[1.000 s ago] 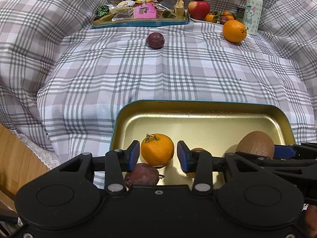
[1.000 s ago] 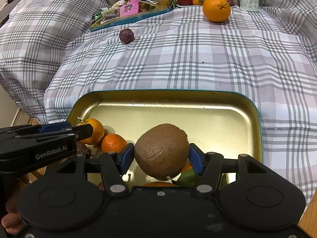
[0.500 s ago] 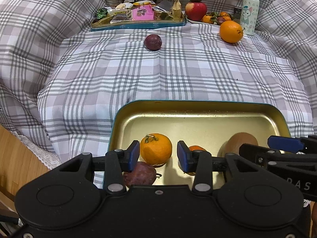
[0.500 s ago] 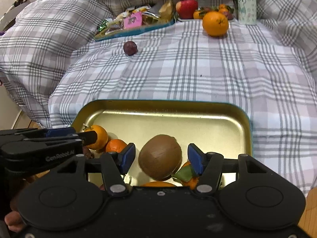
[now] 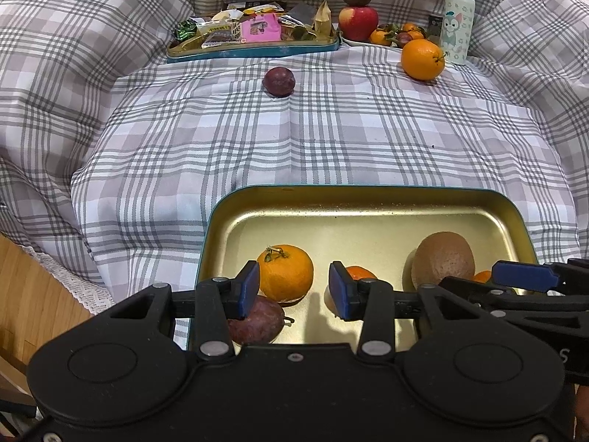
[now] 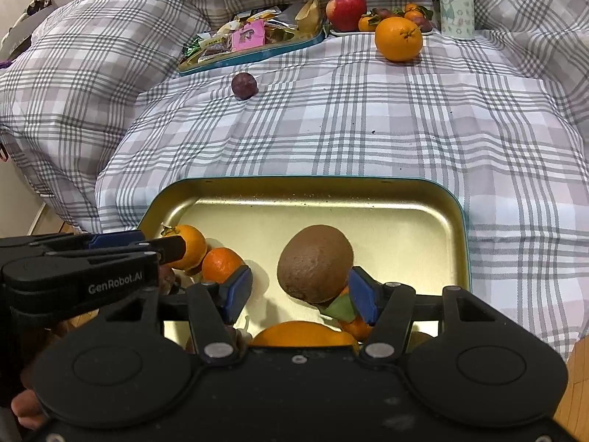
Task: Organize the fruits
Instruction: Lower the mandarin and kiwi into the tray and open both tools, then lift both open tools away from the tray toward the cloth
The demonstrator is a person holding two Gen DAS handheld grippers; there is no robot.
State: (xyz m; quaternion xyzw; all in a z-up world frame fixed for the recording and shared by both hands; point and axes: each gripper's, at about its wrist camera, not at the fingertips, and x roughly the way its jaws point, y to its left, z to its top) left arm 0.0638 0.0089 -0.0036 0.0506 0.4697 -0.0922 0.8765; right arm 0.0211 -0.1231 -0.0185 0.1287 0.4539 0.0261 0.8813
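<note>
Legibly, "GenRobot.AI" on left gripper (image 6: 173,245)

Brown kiwi (image 6: 314,268) (fuzzy), mandarins (image 5: 285,272), in gold tray (image 5: 368,202)

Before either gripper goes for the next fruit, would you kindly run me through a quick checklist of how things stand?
1. Kiwi released into the gold tray: ok, it rests there with the right gripper open.
2. Left gripper empty: ok, jaws apart, nothing between the pads.
3. Loose fruit left on the plaid cloth: not ok, a passion fruit and a large orange lie outside the tray.
4. Free room in the tray: ok, its far half is bare.
5. Path to the passion fruit clear: ok, only cloth lies between.
</note>
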